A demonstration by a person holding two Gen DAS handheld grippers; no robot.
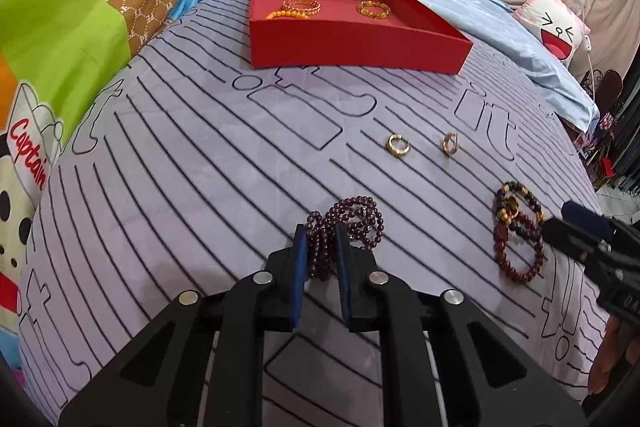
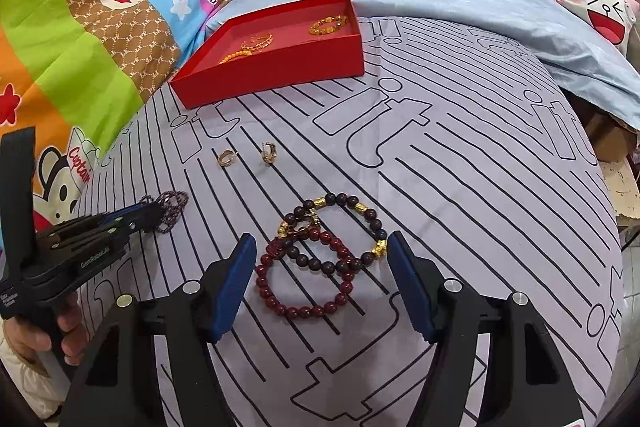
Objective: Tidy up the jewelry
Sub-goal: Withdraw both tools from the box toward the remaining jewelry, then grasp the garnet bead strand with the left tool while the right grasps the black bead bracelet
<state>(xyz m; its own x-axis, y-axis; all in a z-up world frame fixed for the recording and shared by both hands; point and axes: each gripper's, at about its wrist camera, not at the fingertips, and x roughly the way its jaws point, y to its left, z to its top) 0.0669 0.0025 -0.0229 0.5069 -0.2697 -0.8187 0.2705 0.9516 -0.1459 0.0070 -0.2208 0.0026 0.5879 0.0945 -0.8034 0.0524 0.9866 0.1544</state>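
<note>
Left tongs [image 1: 322, 247] clamped on the purple bead bracelet [image 1: 352, 223] on the bed sheet [image 1: 200, 167]; red tray [image 1: 360, 47] straight ahead, well apart. Right tongs [image 2: 320, 267] apart, straddling the dark red bracelet [image 2: 304, 287] and gold-accented bracelet [image 2: 360, 223]. Quilt [image 1: 24, 155] reads "Captain".

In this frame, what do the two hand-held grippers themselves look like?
Both are matte black plastic linkages with round silver pivot pins and blue ribbed finger pads. The left hand-held gripper shows small white lettering on its side body in the right wrist view. The right hand-held gripper matches it. A bare hand with a pale sleeve grips the left handle.
</note>
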